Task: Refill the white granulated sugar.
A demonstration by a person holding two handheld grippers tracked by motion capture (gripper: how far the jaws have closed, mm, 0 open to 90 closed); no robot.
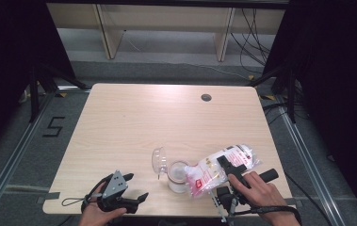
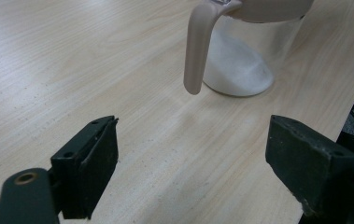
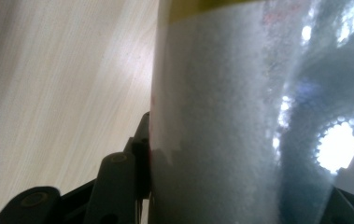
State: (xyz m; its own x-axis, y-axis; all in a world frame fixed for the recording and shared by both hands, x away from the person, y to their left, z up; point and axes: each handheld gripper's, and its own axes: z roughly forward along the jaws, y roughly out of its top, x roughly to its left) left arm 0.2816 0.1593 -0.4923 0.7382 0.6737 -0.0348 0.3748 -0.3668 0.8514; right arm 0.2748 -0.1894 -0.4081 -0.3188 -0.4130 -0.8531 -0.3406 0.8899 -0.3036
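Note:
A clear plastic bag point(image 1: 221, 165) of white grains with red print lies tilted, its mouth end over a clear jar point(image 1: 178, 176) near the table's front edge. My right gripper point(image 1: 232, 165) is shut across the bag's middle; in the right gripper view the bag point(image 3: 240, 116) sits between the jaws. The jar holds white powder, and its hinged clear lid point(image 1: 159, 160) stands open to the left. My left gripper point(image 1: 136, 186) rests open at the front left, with nothing between its jaws. The left gripper view has the jar point(image 2: 244, 60) and its beige handle point(image 2: 198, 46) ahead of that gripper point(image 2: 193, 154).
The light wooden table point(image 1: 133, 122) has a round cable hole point(image 1: 206, 97) at the back right. Beyond the table stand a pale shelf frame point(image 1: 166, 28) and loose cables point(image 1: 256, 33) on the floor. Dark curtains flank both sides.

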